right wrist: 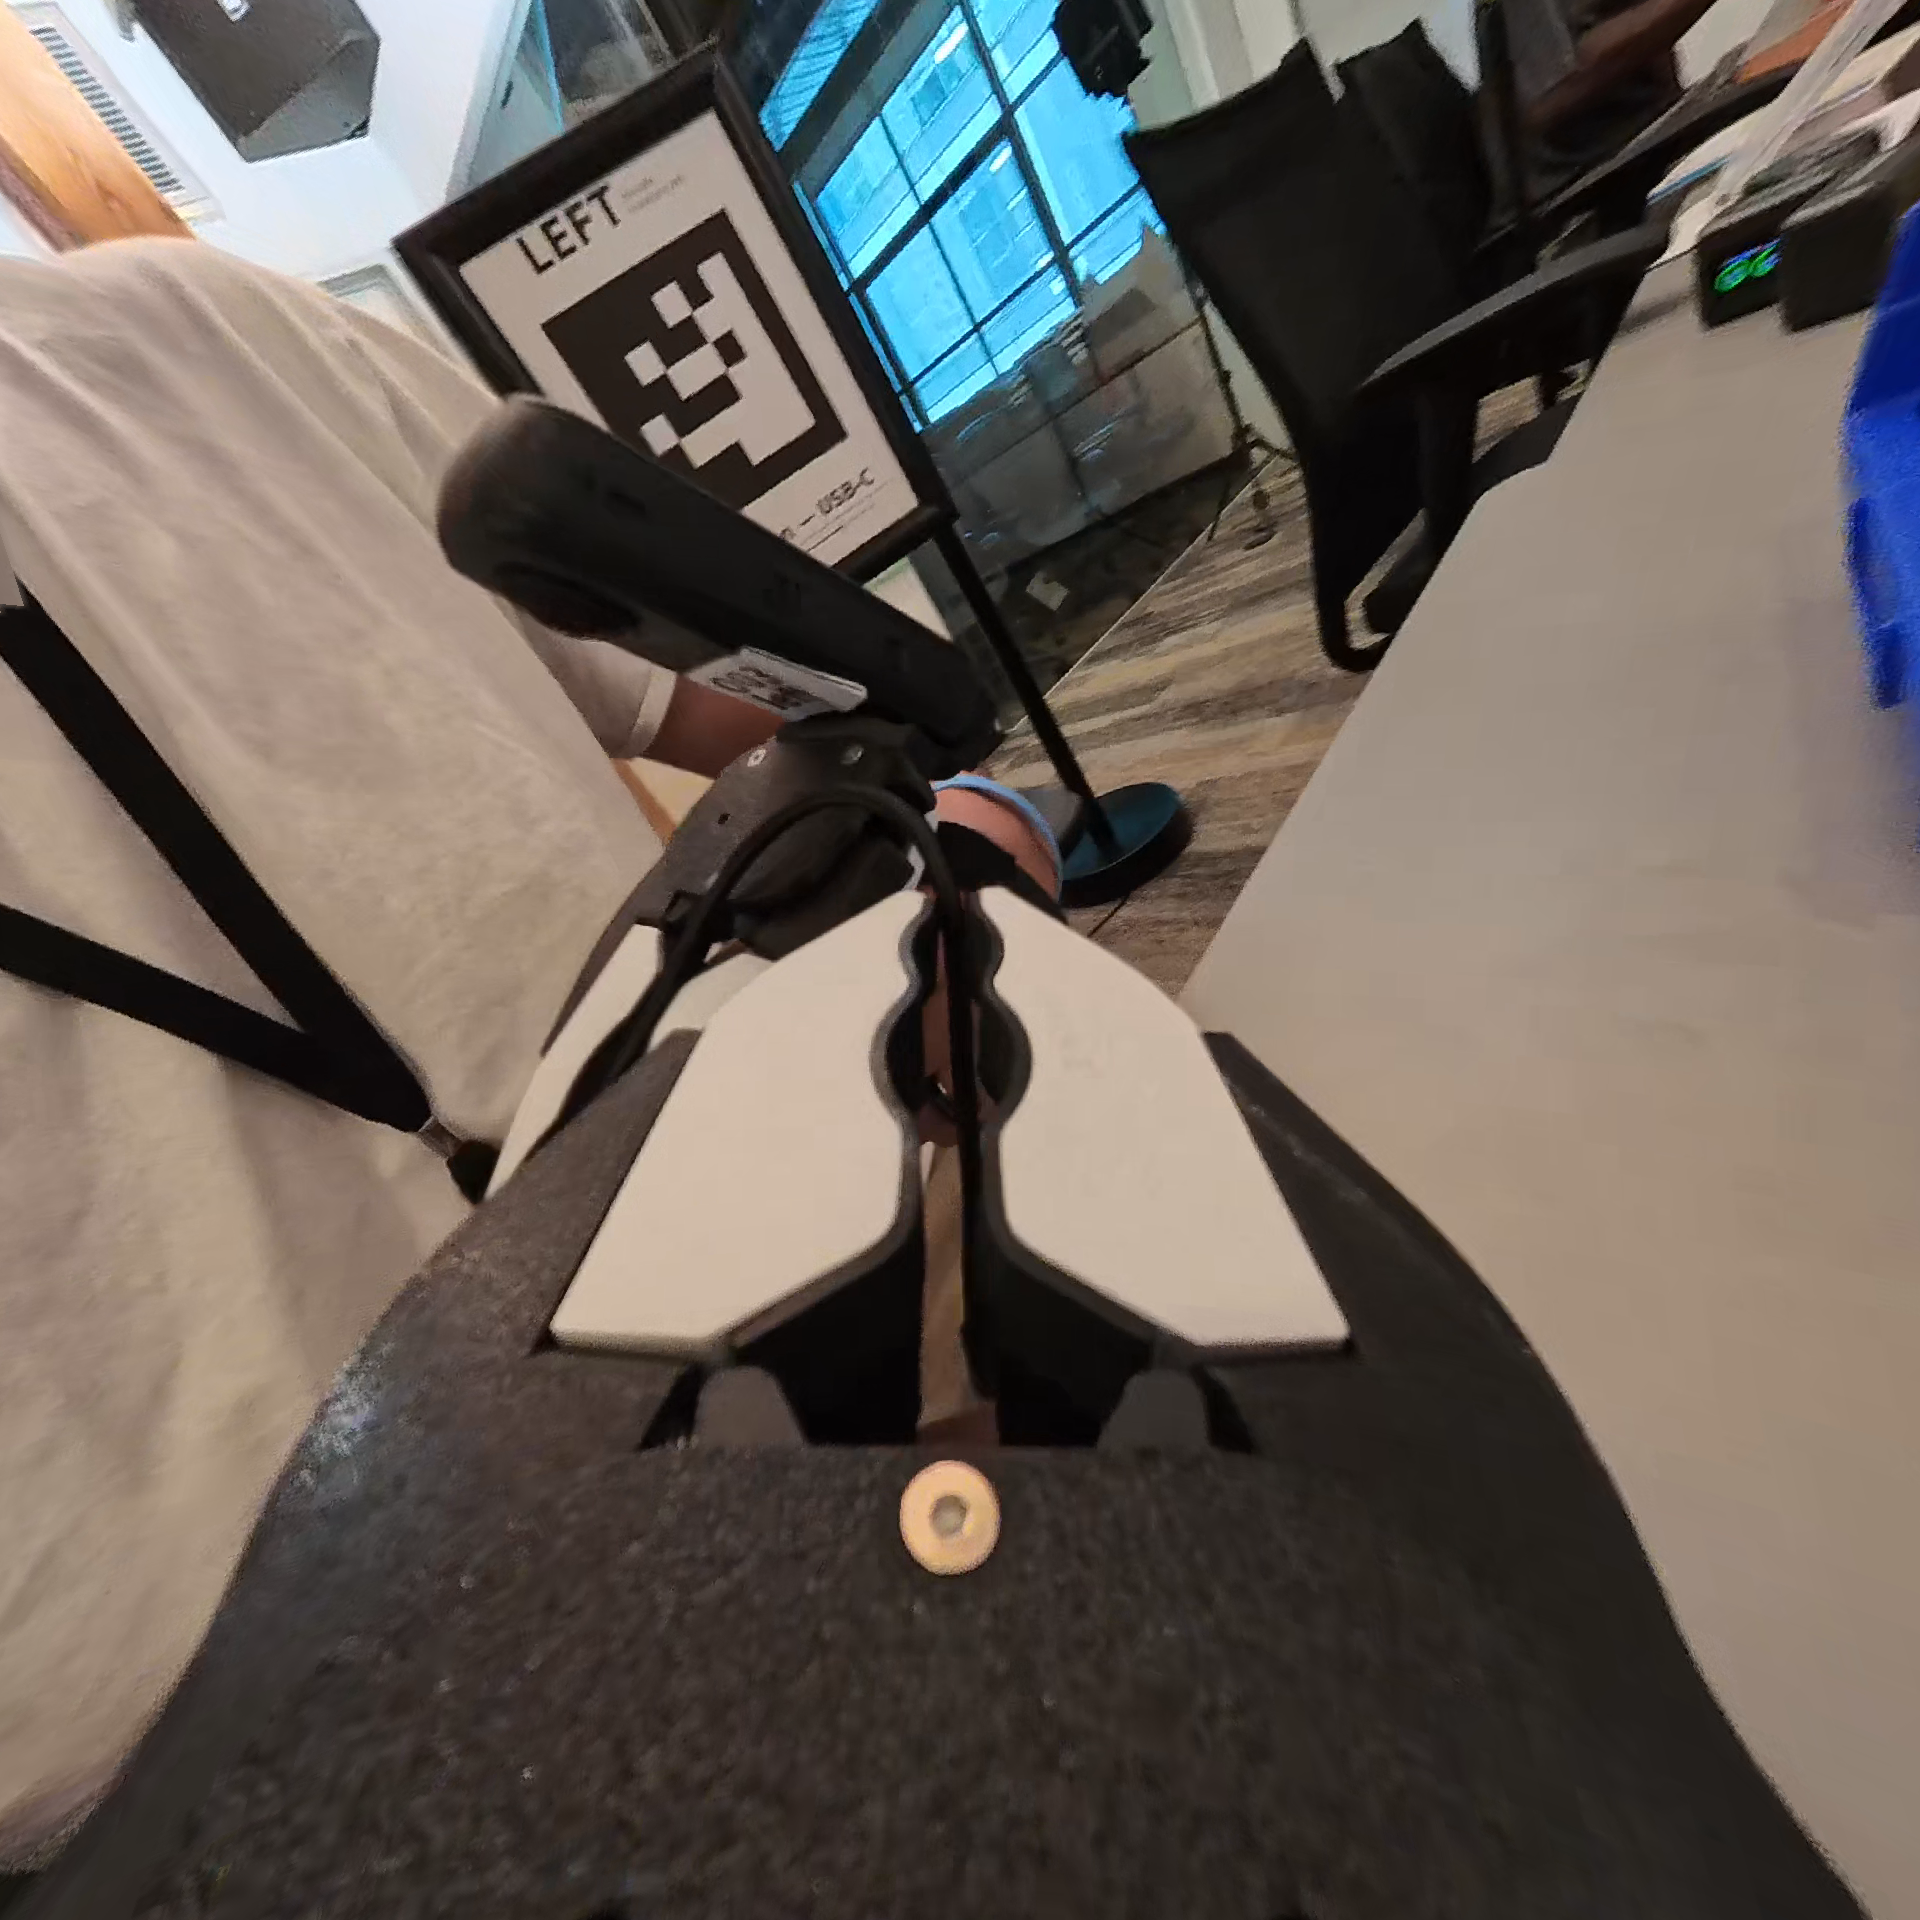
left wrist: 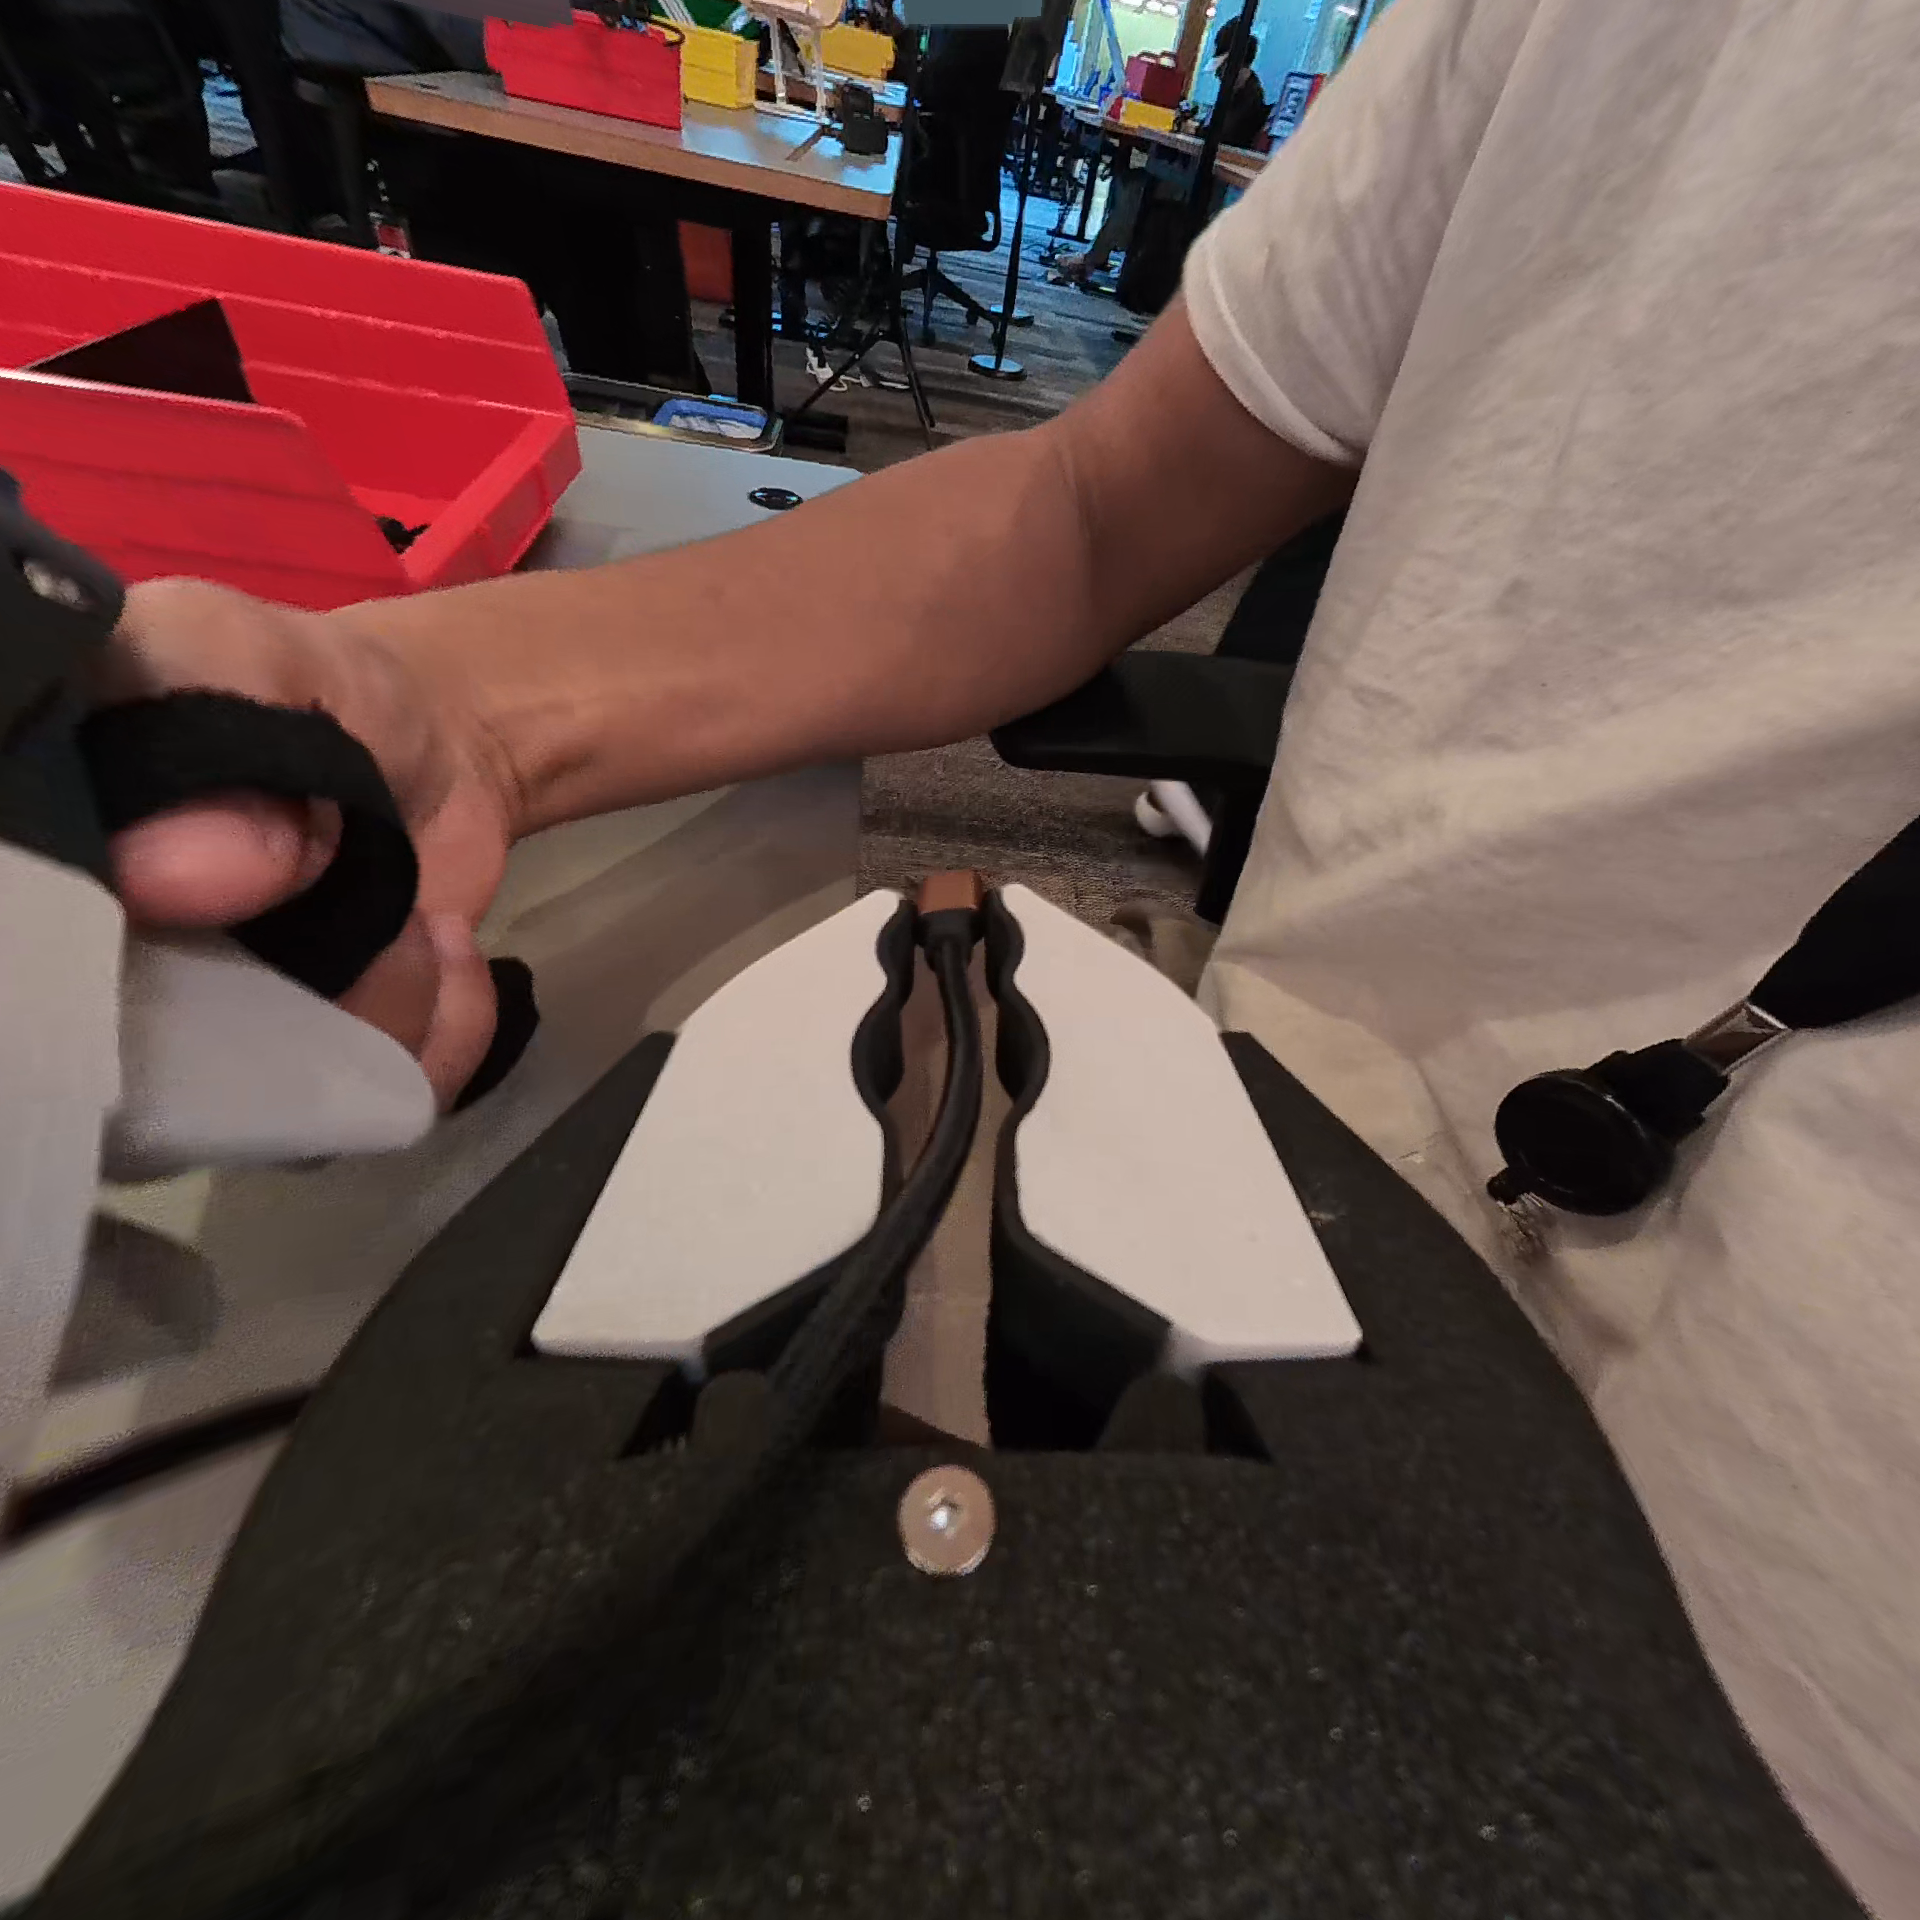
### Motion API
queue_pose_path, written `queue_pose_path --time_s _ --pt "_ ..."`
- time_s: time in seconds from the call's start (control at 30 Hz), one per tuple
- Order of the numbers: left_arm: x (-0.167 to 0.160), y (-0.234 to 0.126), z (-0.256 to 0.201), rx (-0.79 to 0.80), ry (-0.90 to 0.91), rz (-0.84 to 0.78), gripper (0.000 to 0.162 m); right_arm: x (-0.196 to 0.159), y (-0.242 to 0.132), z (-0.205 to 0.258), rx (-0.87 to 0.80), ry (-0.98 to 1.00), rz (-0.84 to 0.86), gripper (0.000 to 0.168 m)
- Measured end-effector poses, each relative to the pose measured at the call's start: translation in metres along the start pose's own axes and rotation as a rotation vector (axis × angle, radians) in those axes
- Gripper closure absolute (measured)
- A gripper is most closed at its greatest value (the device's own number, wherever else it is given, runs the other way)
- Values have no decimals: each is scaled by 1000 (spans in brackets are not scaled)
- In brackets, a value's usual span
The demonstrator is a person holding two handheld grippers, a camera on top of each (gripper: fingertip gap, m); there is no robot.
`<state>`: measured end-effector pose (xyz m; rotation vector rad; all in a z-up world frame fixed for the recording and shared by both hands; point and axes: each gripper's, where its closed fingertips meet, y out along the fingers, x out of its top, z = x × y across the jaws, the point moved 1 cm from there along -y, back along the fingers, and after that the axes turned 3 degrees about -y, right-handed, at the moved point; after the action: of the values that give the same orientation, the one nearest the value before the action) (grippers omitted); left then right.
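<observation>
In the left wrist view my left gripper is shut on a black cable. Its pads press the cable's end just behind a copper-coloured plug, which sticks out past the fingertips. The cable runs back between the fingers. My right gripper is shut on a thin black cable that passes straight between its pads. Just beyond it is the left gripper's black body, with the cable looping off it. The right gripper's white finger shows blurred at the left of the left wrist view, held by a hand.
A red bin stands on the grey table behind the forearm. The person's white shirt fills the right side. A framed marker sign on a stand, a black chair, the table's edge and a blue bin lie ahead of the right gripper. Spacing between my two grippers at the tips: around 12 centimeters.
</observation>
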<state>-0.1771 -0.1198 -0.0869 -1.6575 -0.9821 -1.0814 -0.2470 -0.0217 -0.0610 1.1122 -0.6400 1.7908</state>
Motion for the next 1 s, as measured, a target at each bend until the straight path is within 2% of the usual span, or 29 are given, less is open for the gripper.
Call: queue_pose_path --time_s 0.13,0.2,0.27,0.37,0.47,0.53,0.6,0.63,0.73,0.8,0.93,1.0 --pt "-2 -10 23 105 -36 -12 150 25 -30 0 -140 -82 -64 165" --pt "-5 -17 44 221 -51 -14 149 47 -54 8 -224 -150 -114 165" --pt "-6 -27 65 335 -89 -27 138 68 -82 17 -363 -239 -128 165" --pt "-10 -45 94 487 -149 -38 126 101 -131 39 -642 -401 -103 165" --pt "-12 -63 113 600 -184 -63 125 130 -202 68 -1011 -505 -59 165" --pt "-13 -71 120 633 -204 -78 127 132 -258 85 -1309 -563 60 165" --pt "-12 -76 122 637 -226 -102 130 116 -315 99 -1591 -555 246 165" --pt "-11 -76 122 631 -238 -112 132 104 -336 105 -1672 -523 328 165" --pt "-14 -74 122 617 -250 -99 133 56 -379 108 -1739 -352 479 164" --pt "-17 -70 121 619 -230 -69 135 16 -392 98 -1677 -195 547 165" --pt "-19 -61 116 618 -181 -26 136 -41 -383 64 -1435 22 492 164" --pt "-21 -58 114 618 -168 -9 136 -55 -388 45 -1433 70 483 164"
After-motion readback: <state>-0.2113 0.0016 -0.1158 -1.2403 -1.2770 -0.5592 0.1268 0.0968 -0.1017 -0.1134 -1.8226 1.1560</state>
